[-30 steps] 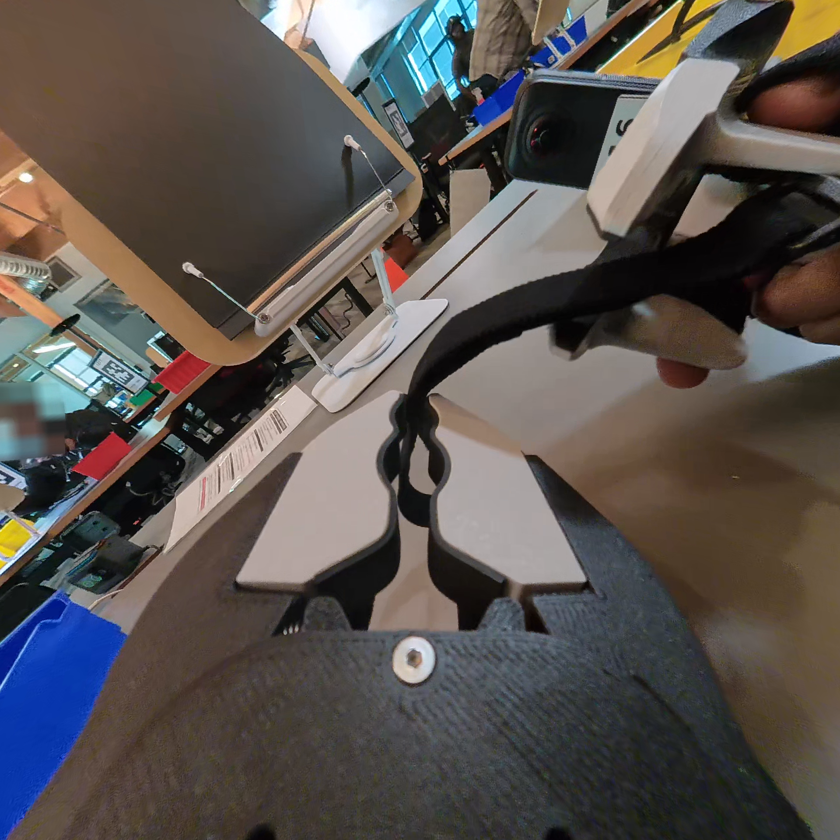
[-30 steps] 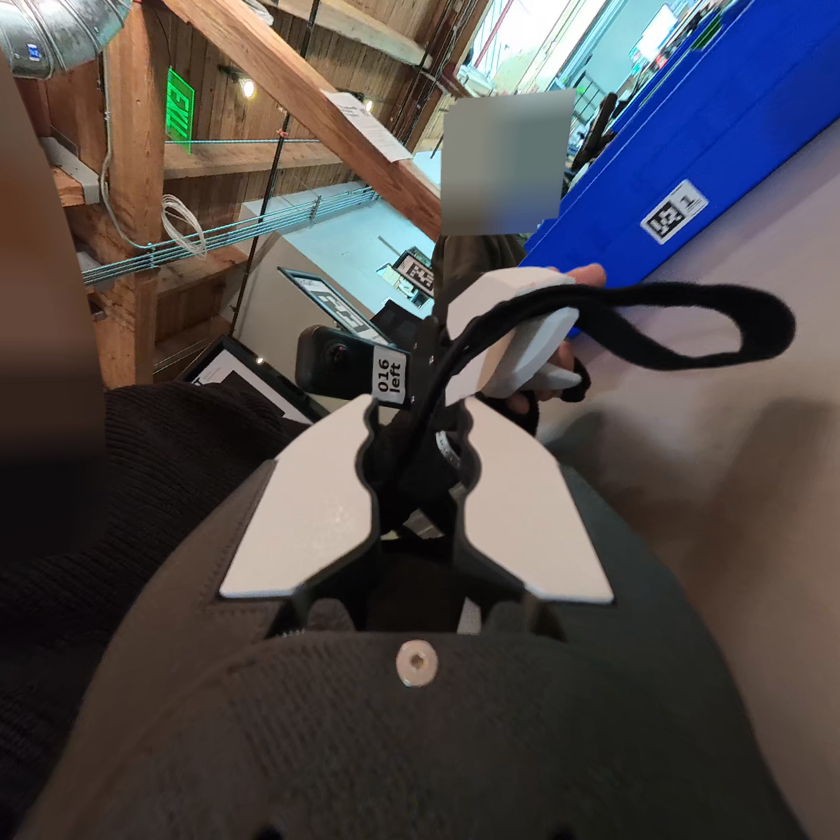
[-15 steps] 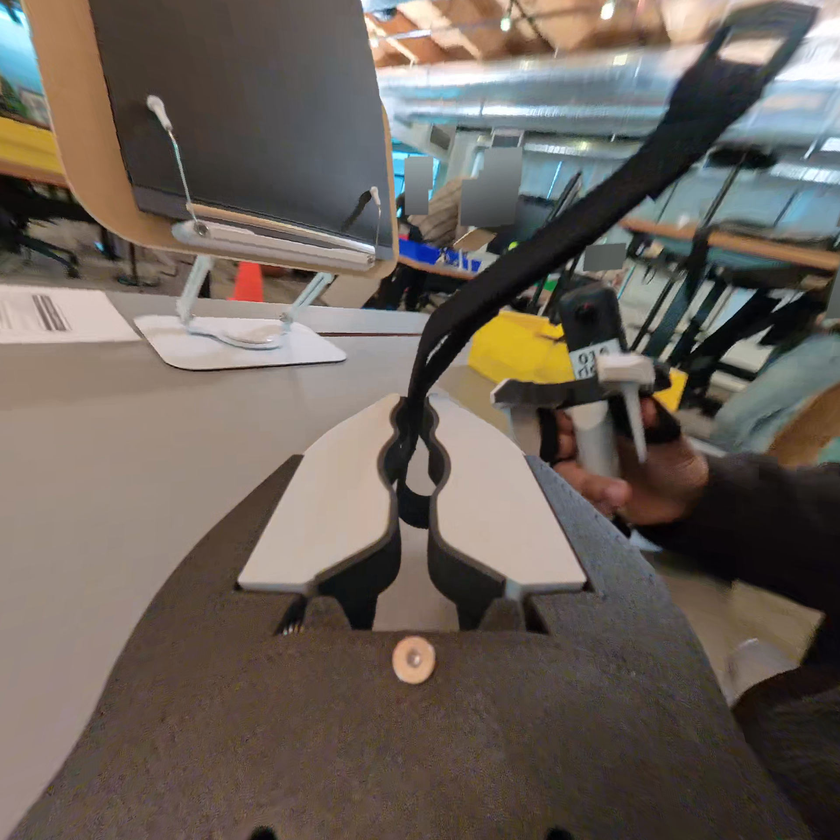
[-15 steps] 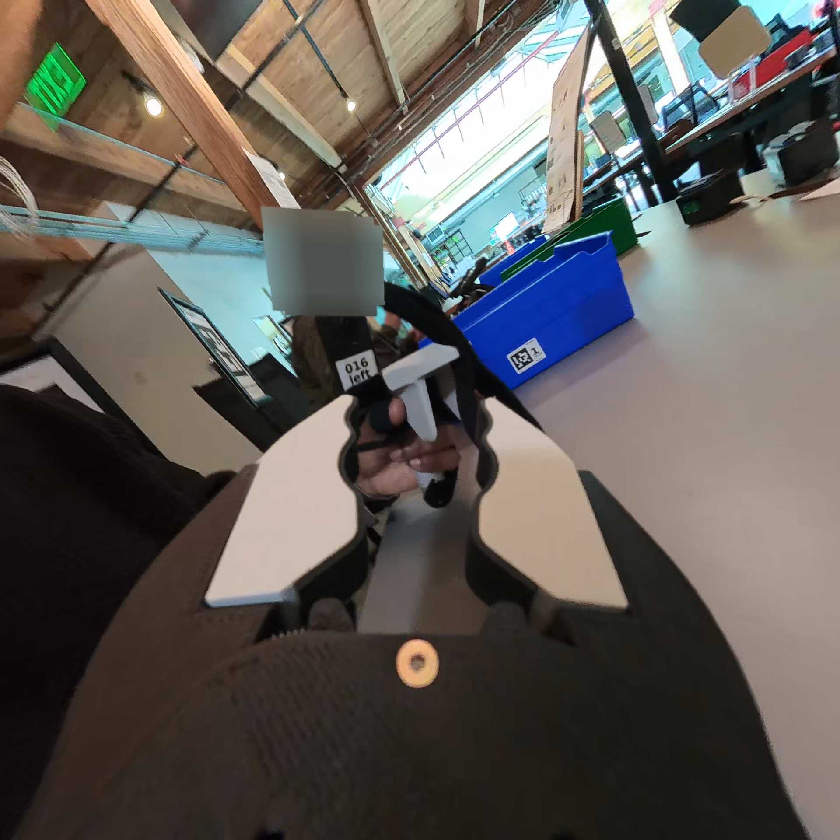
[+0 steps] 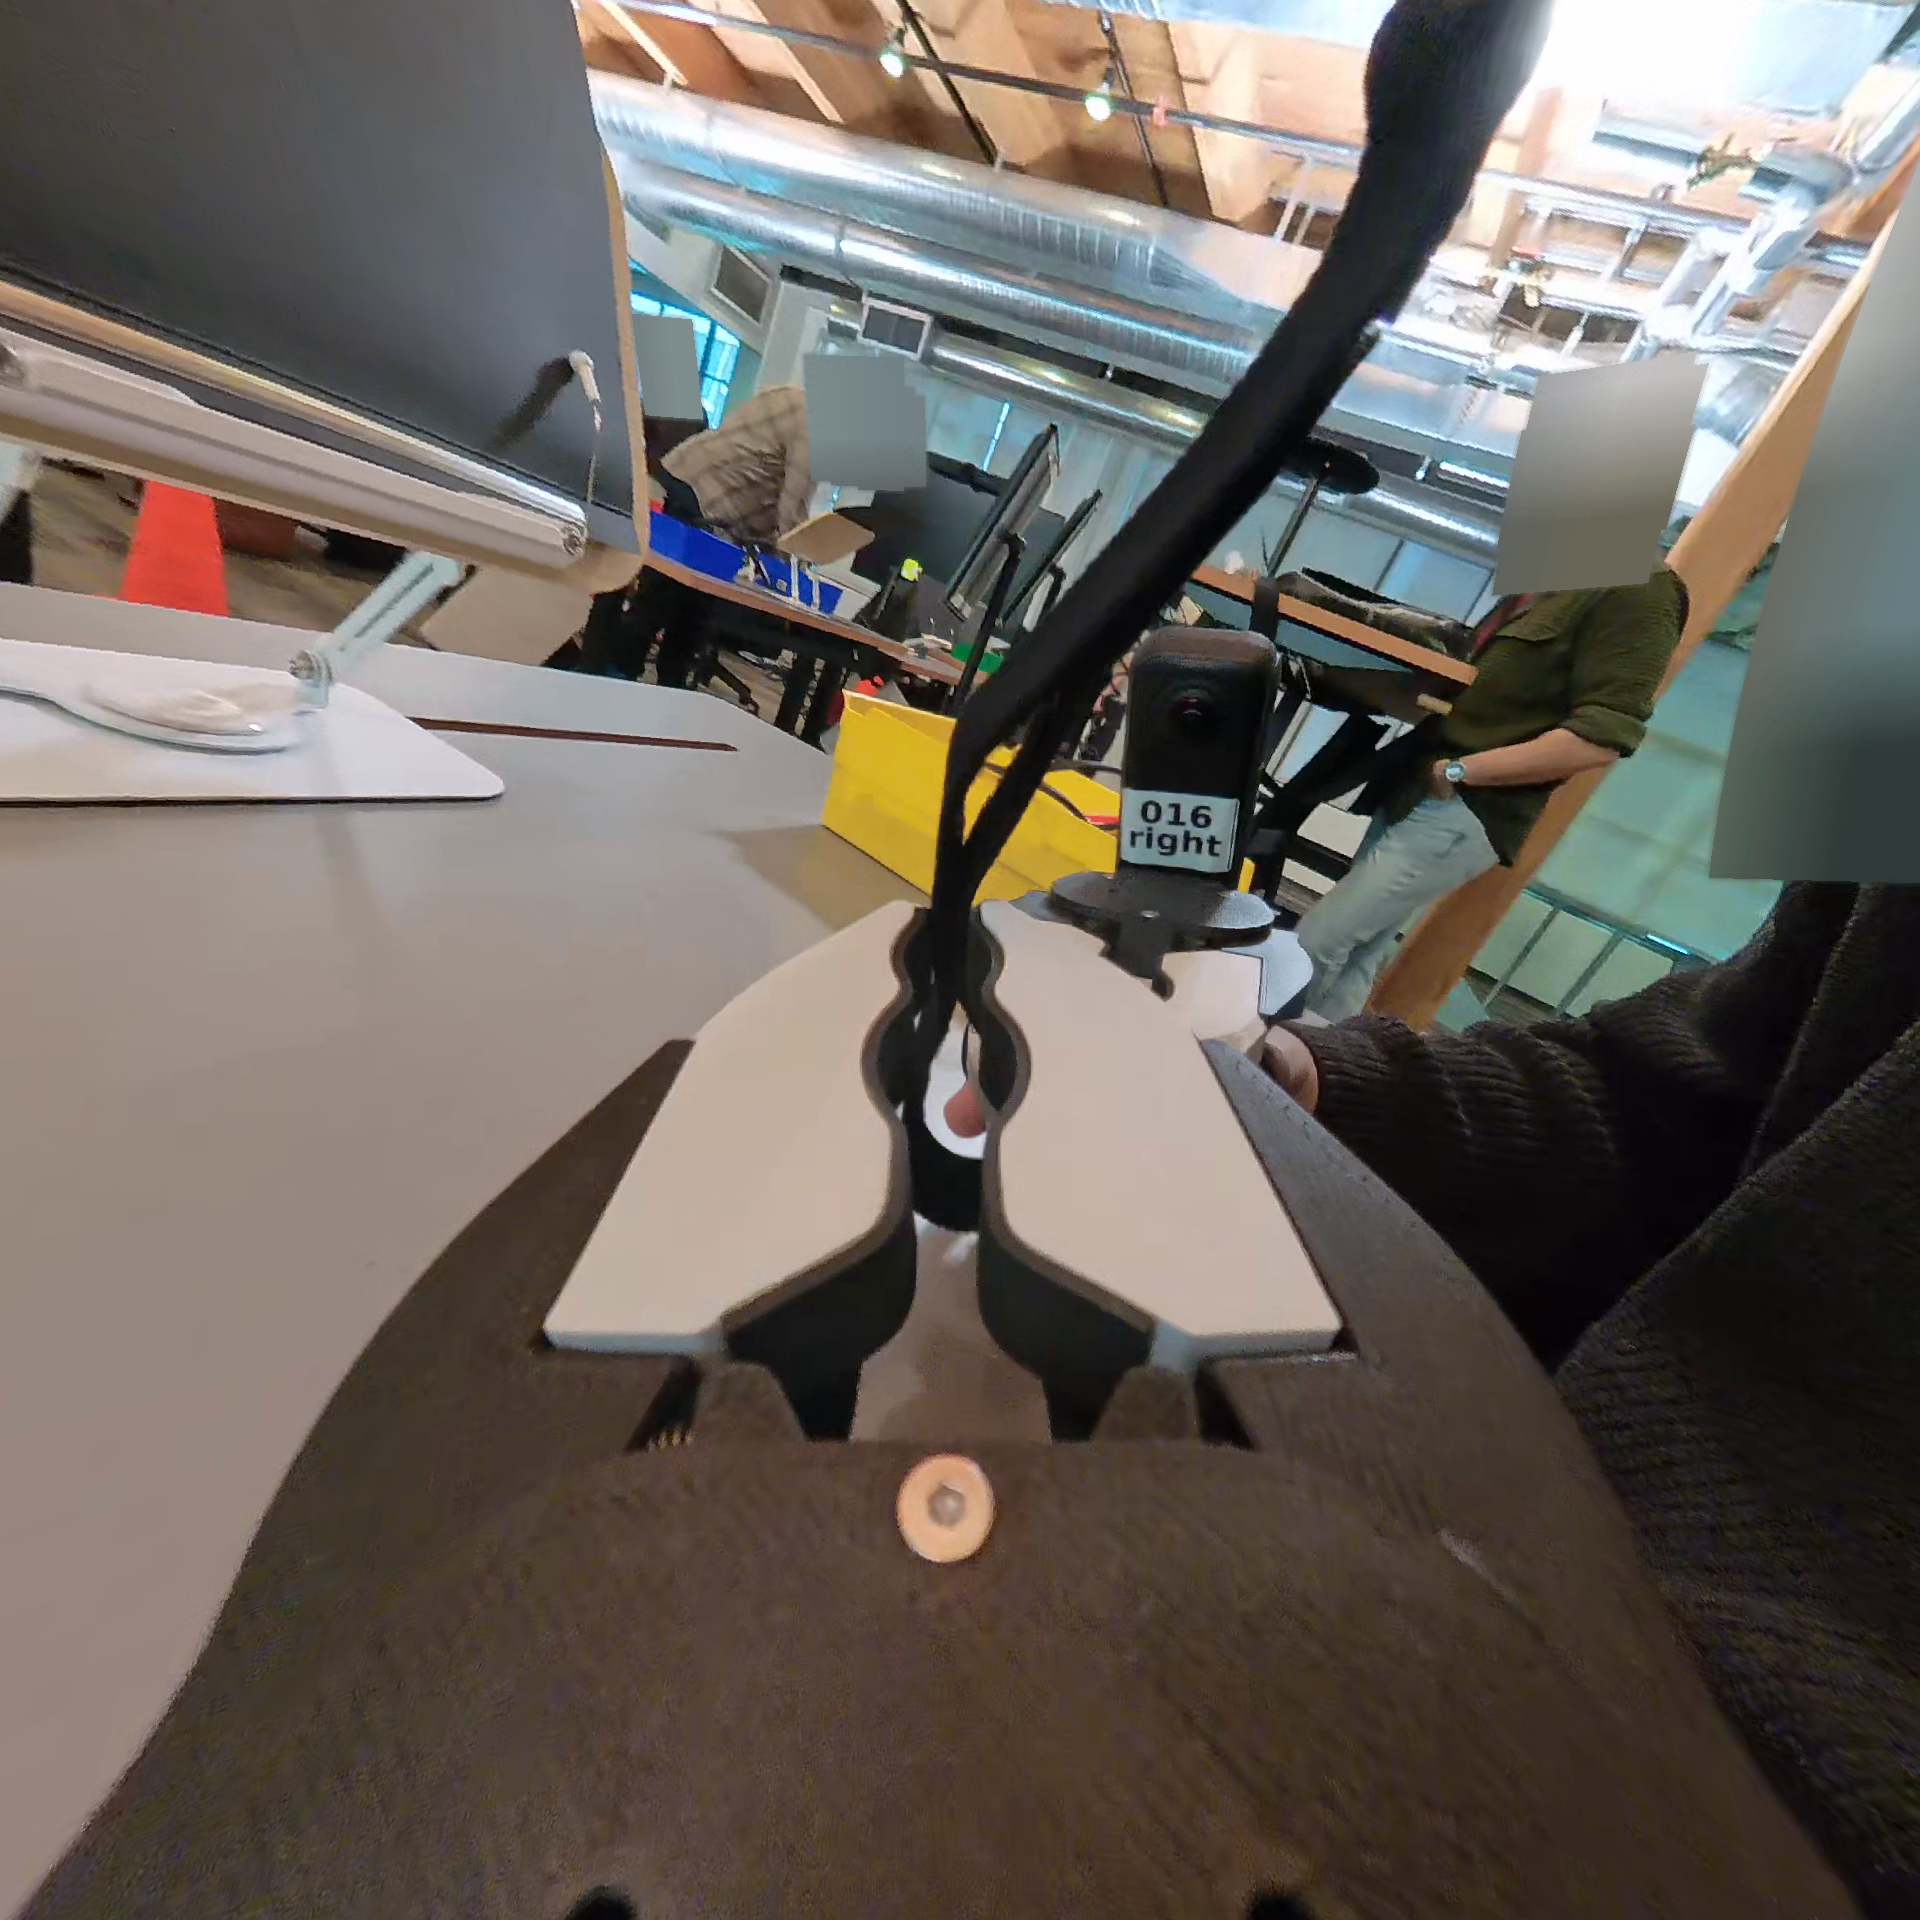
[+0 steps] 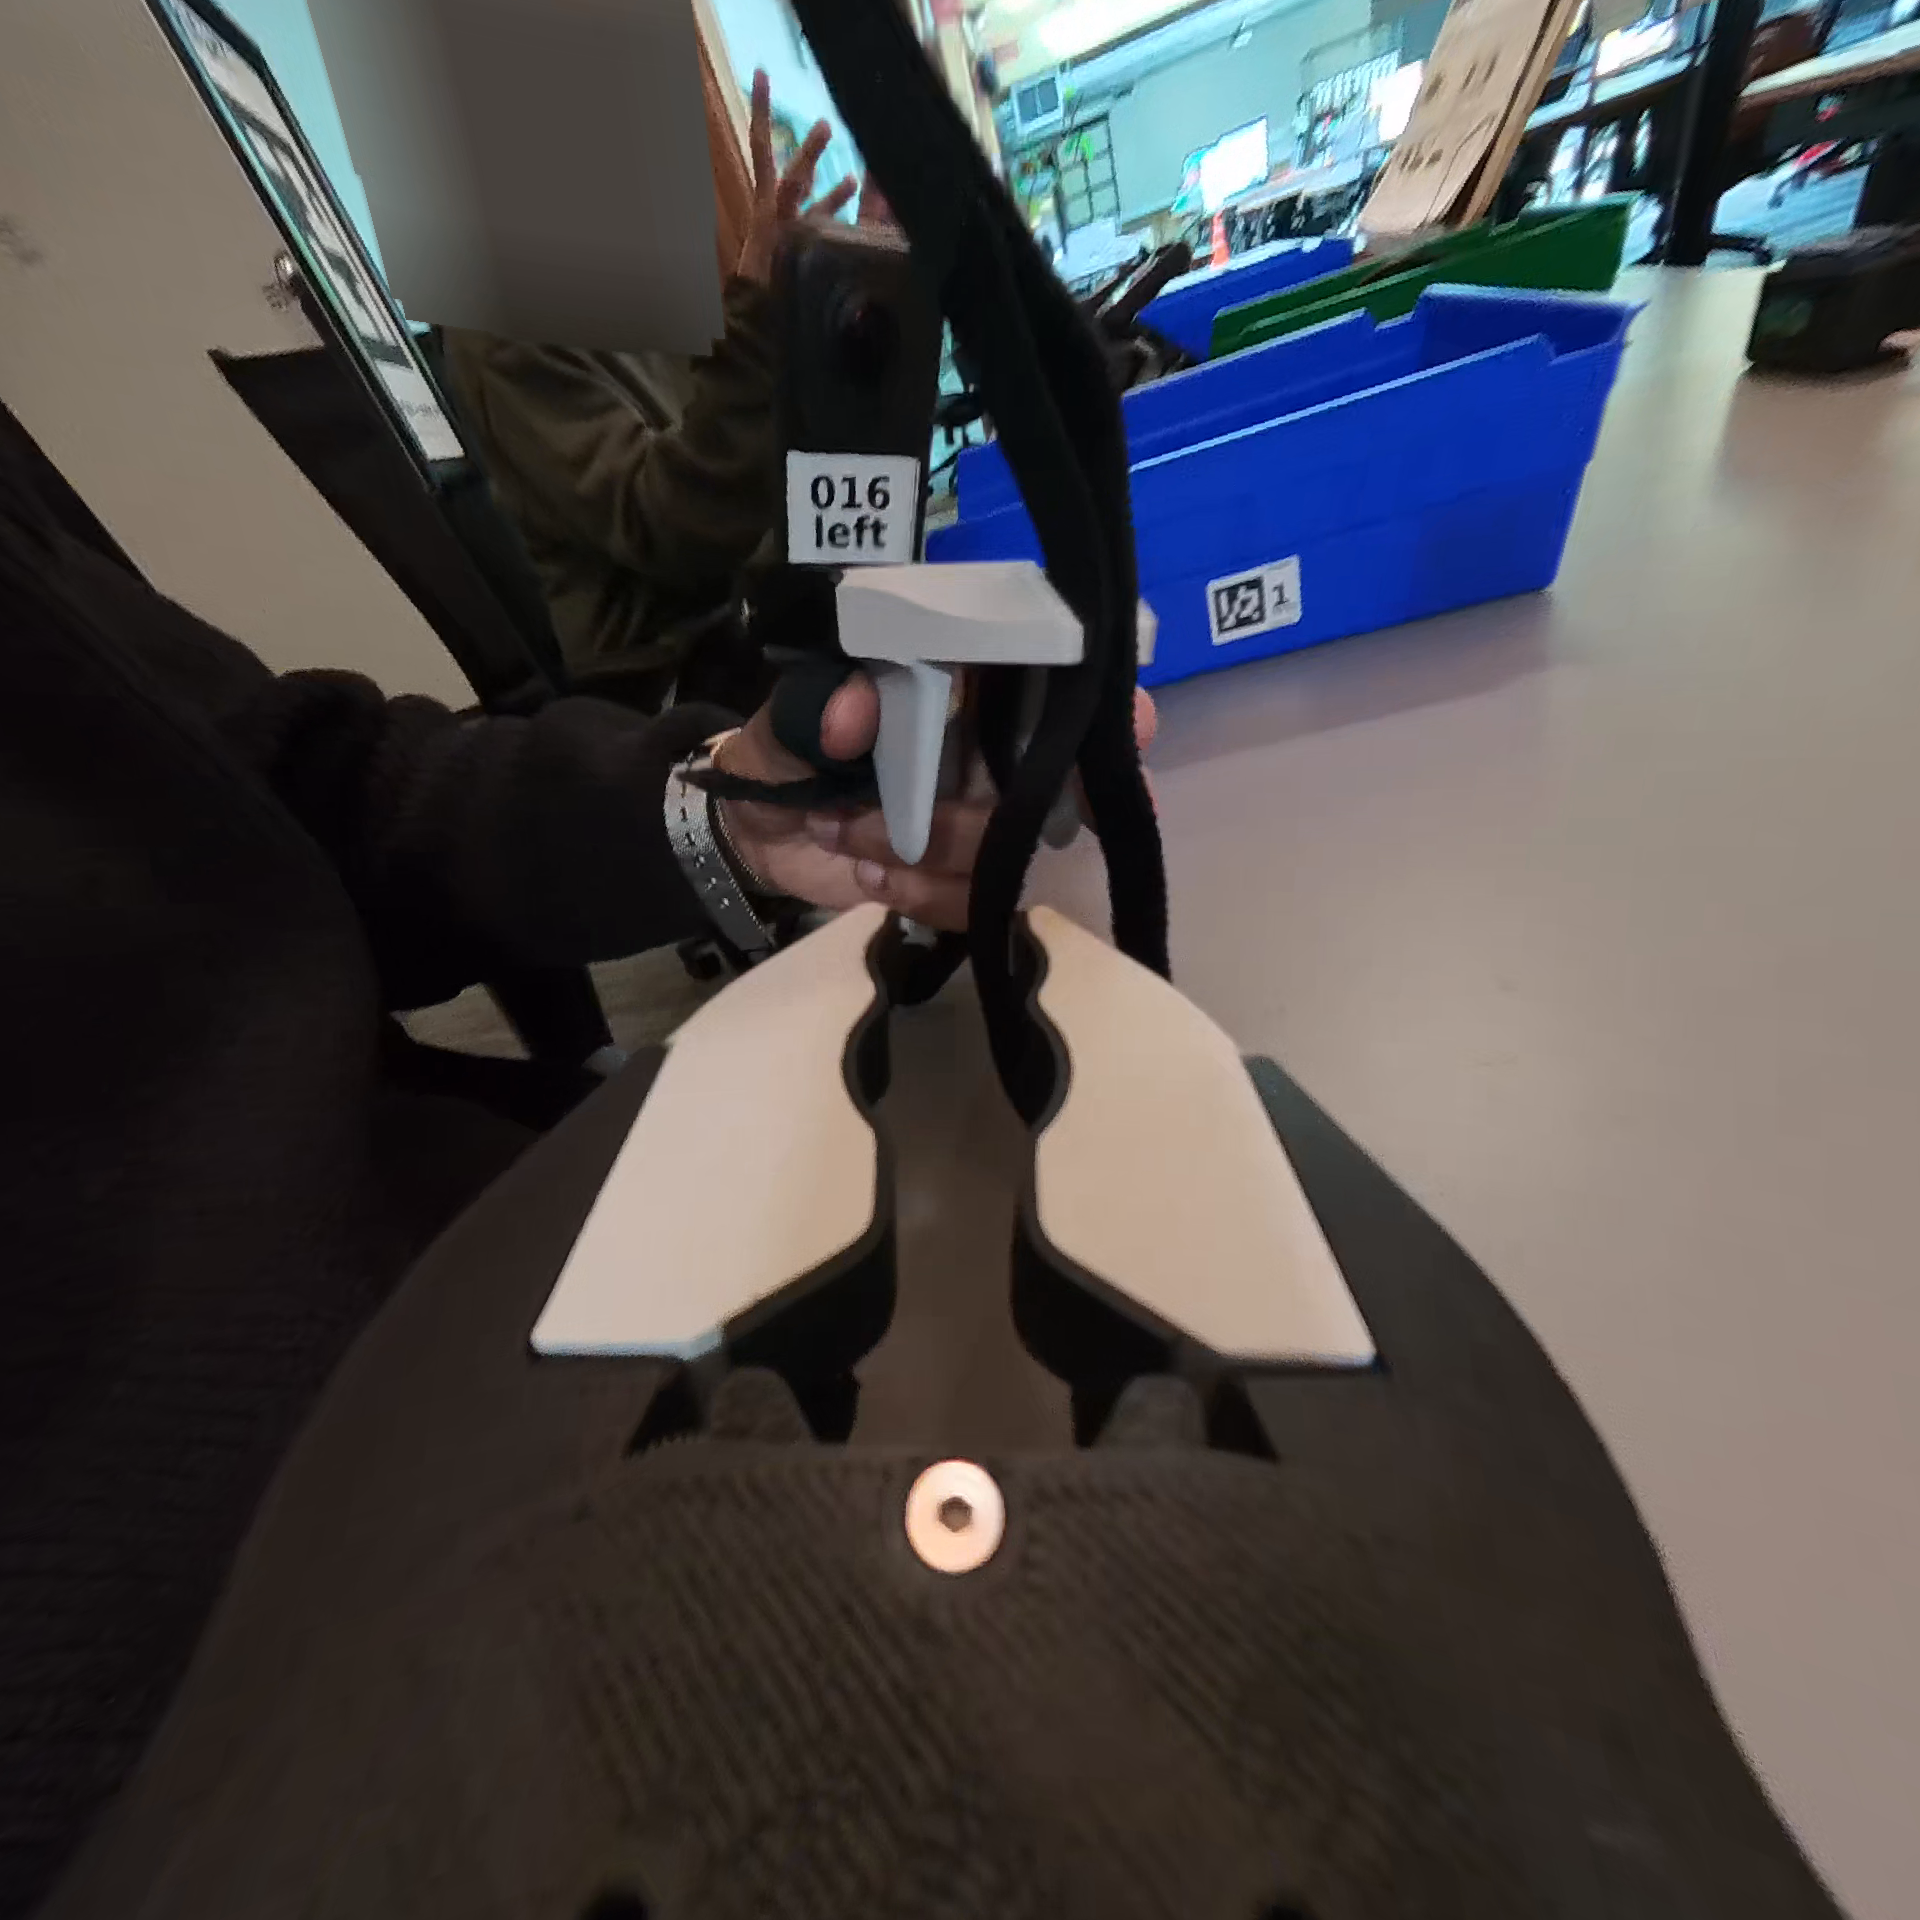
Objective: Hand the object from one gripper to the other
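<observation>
A black strap (image 5: 1257, 416) is clamped between the shut white fingers of my left gripper (image 5: 948, 920) and rises up and to the right out of frame. The right gripper's camera (image 5: 1195, 717) faces me just beyond the left fingertips. In the right wrist view the strap (image 6: 1039, 416) hangs from above in several strands in front of the left gripper (image 6: 987, 629). My right gripper (image 6: 956, 930) is partly open. One strand lies between its fingertips against the right finger; another drops behind that finger.
A grey table (image 6: 1558, 935) carries a blue bin (image 6: 1403, 468), with a green bin (image 6: 1507, 249) behind it and a dark box (image 6: 1829, 312) at the far right. A tablet on a stand (image 5: 312, 260) is at the left. A yellow bin (image 5: 894, 769) and several people are beyond.
A second ago both grippers held the strap. The right one opened and drew back. Now the two face each other close again, with the right fingers narrower around a strand.
</observation>
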`<state>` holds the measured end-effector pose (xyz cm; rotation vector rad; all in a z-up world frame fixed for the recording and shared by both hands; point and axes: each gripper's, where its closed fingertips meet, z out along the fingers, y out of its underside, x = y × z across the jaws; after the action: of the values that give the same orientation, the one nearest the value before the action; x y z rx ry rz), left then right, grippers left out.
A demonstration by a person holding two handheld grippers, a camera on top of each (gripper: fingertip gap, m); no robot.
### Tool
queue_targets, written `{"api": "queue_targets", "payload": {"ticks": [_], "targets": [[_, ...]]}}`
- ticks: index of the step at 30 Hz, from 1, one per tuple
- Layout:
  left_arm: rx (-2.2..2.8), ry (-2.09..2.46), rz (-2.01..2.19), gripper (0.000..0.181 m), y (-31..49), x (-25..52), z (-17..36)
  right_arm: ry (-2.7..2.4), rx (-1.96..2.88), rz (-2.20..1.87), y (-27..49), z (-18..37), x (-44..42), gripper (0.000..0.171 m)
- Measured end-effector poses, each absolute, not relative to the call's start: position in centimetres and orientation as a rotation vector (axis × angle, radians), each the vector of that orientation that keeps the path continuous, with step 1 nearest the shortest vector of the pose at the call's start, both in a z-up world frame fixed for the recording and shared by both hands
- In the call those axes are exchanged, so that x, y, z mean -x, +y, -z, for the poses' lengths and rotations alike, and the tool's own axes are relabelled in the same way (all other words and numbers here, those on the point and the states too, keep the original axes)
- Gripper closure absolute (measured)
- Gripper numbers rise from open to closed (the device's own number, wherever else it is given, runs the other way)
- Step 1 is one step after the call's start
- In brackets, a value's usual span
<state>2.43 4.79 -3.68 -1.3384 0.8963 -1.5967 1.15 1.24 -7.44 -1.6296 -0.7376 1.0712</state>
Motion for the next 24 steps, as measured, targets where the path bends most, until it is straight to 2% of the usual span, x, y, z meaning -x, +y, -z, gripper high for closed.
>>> {"api": "queue_targets", "payload": {"ticks": [2, 5, 6, 9, 11, 17, 24], "targets": [[1.342, 0.921, 1.617, 0.176, 4.3, -2.7, 3.8, -0.77, 1.65, -1.047, 1.0, 7.8, -0.9, 0.167], [1.35, 0.921, 1.628, 0.174, 4.1, -2.8, 4.0, -0.775, 1.65, -1.049, 0.9, 7.6, -0.9, 0.168], [1.369, 0.909, 1.628, 0.166, 4.3, -2.9, 4.3, -0.753, 1.65, -1.072, 0.9, 7.4, -1.0, 0.168], [1.479, 0.899, 1.652, 0.124, 4.8, -3.5, 5.5, -0.673, 1.621, -1.125, 1.2, 6.4, -1.8, 0.169], [1.52, 0.919, 1.673, 0.114, 4.5, -3.9, 6.0, -0.612, 1.591, -1.133, 1.7, 5.7, -2.7, 0.168], [1.538, 0.97, 1.62, 0.114, 4.2, -4.2, 6.7, -0.421, 1.51, -1.148, 3.0, 3.6, -5.9, 0.168], [1.552, 0.916, 1.649, 0.122, 4.8, -3.9, 6.6, -0.36, 1.512, -0.879, 3.6, -1.3, -11.6, 0.168]]}}
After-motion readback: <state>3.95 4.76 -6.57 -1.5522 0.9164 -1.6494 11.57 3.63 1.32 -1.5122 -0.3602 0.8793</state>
